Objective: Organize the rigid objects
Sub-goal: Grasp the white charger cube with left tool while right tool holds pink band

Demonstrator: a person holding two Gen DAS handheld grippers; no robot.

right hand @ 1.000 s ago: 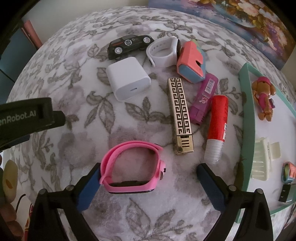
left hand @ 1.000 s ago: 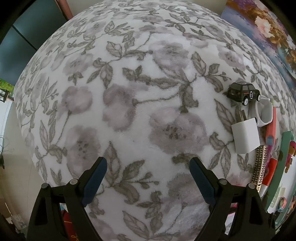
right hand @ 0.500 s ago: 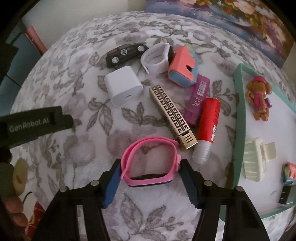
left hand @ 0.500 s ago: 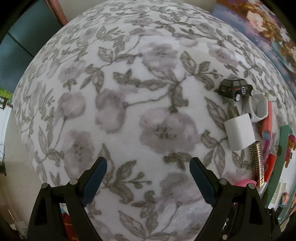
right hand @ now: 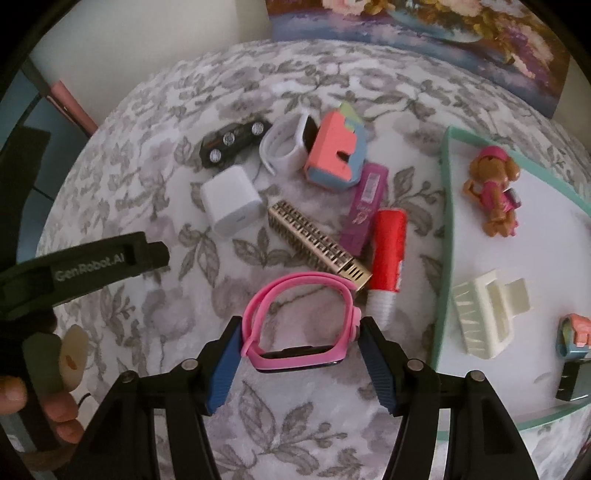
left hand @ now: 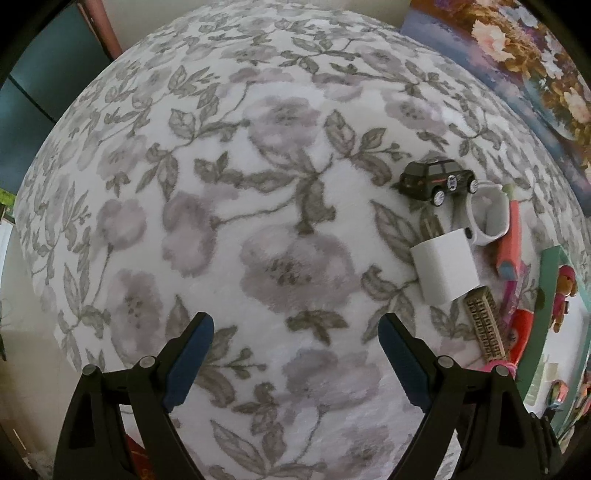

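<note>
My right gripper (right hand: 301, 341) is shut on a pink watch band (right hand: 301, 325) and holds it above the floral cloth. Beyond it lie a gold patterned bar (right hand: 317, 243), a red tube (right hand: 388, 254), a purple tube (right hand: 365, 205), a white charger cube (right hand: 231, 199), a black toy car (right hand: 232, 142), a white band (right hand: 286, 147) and a coral-and-blue block (right hand: 338, 151). A teal-rimmed tray (right hand: 445, 221) at the right holds a dog figure (right hand: 493, 188) and a cream hair clip (right hand: 487, 314). My left gripper (left hand: 295, 347) is open and empty over bare cloth; the car (left hand: 436, 179) and cube (left hand: 447, 269) lie to its right.
The left gripper's black body (right hand: 74, 269) and the hand holding it sit at the left of the right wrist view. A flower painting (right hand: 424, 22) leans at the back. The cloth's edge drops off at the left (left hand: 22, 258).
My right gripper closed on the pink watch band and lifted it off the cloth. The left gripper stayed open and shifted slightly.
</note>
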